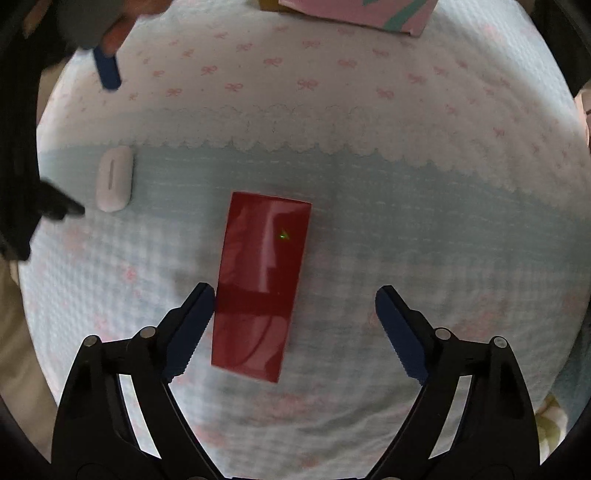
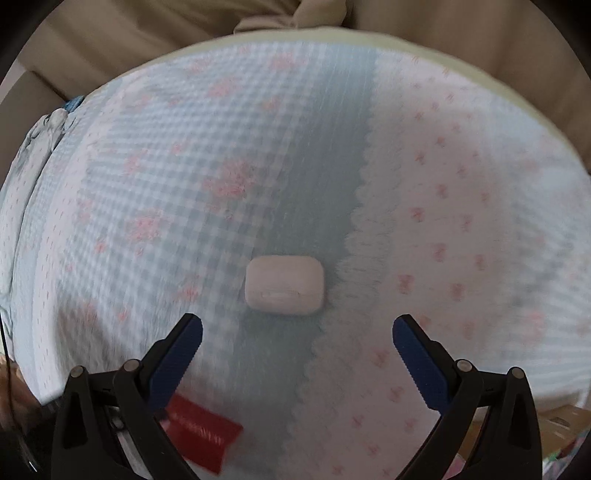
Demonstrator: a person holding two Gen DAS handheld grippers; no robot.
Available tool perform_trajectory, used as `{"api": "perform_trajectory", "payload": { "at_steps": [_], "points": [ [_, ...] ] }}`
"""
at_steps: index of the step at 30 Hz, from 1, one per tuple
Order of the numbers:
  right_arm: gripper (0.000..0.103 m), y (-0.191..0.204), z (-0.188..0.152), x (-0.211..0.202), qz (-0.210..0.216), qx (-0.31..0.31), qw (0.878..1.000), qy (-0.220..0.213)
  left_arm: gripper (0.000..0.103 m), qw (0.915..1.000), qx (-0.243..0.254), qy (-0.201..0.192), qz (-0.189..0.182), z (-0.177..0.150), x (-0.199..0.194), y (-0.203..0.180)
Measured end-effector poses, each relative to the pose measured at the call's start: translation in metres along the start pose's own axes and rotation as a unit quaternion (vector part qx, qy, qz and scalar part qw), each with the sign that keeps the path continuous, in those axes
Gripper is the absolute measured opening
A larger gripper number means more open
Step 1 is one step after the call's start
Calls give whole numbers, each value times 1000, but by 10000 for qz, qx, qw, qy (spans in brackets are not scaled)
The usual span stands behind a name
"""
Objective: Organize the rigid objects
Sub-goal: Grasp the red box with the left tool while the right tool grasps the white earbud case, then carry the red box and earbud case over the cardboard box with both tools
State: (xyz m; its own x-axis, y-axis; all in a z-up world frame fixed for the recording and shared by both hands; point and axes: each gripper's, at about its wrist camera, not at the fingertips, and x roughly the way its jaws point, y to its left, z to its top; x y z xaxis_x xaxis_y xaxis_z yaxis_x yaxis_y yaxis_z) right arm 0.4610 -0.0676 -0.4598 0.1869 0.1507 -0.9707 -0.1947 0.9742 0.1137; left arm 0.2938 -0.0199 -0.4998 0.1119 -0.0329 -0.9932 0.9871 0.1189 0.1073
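Little of the organizing appears done. A glossy red rectangular box (image 1: pixel 260 284) lies flat on the blue-and-pink patterned quilted bedcover (image 1: pixel 406 229), near its middle, and a small white rounded plastic case (image 1: pixel 113 179) lies well apart from it, on the plain blue band beside the scalloped border. Both items are loose and ungrouped.

The left gripper (image 1: pixel 295 328) is held wide over the red box's near end, nothing gripped; one finger seems to be touching the box's edge. The right gripper (image 2: pixel 297 354) is spread wide just short of the white case, empty.

A pink-and-green patterned box (image 1: pixel 373 14) at the bedcover's far edge is cut off, so its contents cannot be judged. The right wrist view is blurred.
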Motion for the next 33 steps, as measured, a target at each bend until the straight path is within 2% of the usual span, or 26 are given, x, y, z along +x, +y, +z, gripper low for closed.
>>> {"api": "perform_trajectory", "payload": {
  "at_steps": [5, 7, 9, 14, 15, 16, 20, 25, 33],
  "points": [
    [103, 6, 12, 28, -174, 53, 9992, 366, 84, 9999, 54, 75, -137, 6, 12, 6],
    [99, 6, 16, 38, -154, 111, 9986, 485, 77, 9997, 69, 116, -180, 10, 16, 8],
    [87, 6, 19, 47, -136, 145, 9979, 622, 72, 9995, 81, 188, -226, 16, 23, 11],
    [69, 4, 23, 56, -224, 172, 9967, 760, 54, 9993, 33, 266, -256, 28, 32, 14],
    [60, 5, 23, 55, -223, 176, 9967, 758, 51, 9994, 22, 245, -232, 29, 32, 14],
    [55, 5, 24, 55, -234, 160, 9968, 753, 43, 9996, 47, 199, -208, 30, 30, 13],
    [56, 6, 23, 54, -273, 148, 9967, 747, 41, 9997, 157, 150, -112, 33, 26, 6],
    [55, 4, 16, 49, -258, 190, 9971, 687, 41, 9999, 6, 88, -68, 27, 19, 6],
    [55, 3, -1, 22, -345, 225, 9978, 526, 41, 9975, -661, -161, -166, 5, -18, 31]
  ]
}}
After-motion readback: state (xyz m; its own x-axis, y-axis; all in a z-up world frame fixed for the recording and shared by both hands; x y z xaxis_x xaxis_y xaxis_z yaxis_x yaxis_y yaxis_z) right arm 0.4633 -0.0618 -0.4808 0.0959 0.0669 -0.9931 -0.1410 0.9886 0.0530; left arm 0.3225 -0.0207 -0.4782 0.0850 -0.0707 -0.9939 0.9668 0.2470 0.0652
